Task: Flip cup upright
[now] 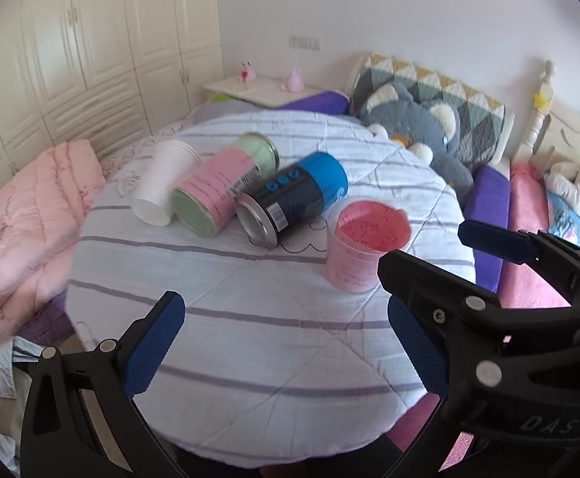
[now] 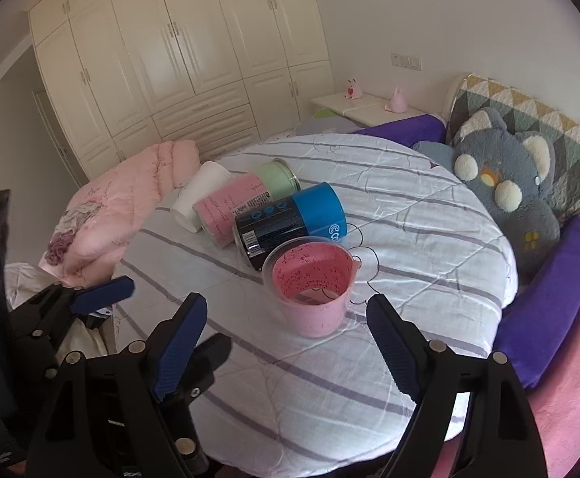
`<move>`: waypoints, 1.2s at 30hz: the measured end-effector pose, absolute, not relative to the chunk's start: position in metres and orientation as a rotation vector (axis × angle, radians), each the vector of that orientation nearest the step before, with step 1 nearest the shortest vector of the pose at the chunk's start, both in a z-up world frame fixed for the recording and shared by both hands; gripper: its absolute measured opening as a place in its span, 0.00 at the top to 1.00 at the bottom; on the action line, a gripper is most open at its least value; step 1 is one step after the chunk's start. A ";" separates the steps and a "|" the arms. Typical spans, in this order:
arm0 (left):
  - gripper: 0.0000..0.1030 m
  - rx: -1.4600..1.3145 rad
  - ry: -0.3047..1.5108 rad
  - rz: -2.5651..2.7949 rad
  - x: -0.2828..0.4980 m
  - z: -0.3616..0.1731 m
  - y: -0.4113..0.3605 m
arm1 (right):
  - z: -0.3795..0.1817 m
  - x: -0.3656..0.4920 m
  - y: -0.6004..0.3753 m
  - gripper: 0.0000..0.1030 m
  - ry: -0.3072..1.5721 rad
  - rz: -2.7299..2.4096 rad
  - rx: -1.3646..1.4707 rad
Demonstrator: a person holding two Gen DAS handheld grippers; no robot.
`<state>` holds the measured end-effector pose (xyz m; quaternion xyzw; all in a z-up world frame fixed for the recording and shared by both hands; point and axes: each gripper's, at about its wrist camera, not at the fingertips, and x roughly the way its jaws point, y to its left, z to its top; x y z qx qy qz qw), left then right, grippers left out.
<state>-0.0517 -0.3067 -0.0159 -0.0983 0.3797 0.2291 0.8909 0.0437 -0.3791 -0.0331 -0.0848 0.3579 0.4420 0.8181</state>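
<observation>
A pink speckled plastic cup [image 1: 359, 249] stands upright, mouth up, on the round table [image 1: 250, 350] with a striped cloth. It also shows in the right wrist view [image 2: 314, 290]. A white paper cup [image 1: 162, 183] lies on its side at the far left, also in the right wrist view [image 2: 200, 195]. My left gripper [image 1: 286, 342] is open and empty, short of the pink cup. My right gripper [image 2: 286, 350] is open and empty, its fingers just in front of the pink cup on either side; it shows in the left wrist view [image 1: 449, 245].
A pink-and-green can [image 1: 222, 191] and a black-and-blue can [image 1: 294, 195] lie on their sides between the two cups. A grey plush toy [image 2: 505, 195] and a bed sit right of the table. A pink quilt [image 1: 23, 231] lies left.
</observation>
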 end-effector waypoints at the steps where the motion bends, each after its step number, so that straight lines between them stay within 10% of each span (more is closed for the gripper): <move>1: 0.00 -0.206 0.775 0.482 -0.057 -0.011 -0.309 | -0.029 0.040 -0.381 0.19 0.758 0.944 -0.170; 36: 0.00 -0.181 0.608 0.398 -0.140 0.021 -0.281 | 0.016 -0.044 -0.369 0.18 0.600 0.711 -0.184</move>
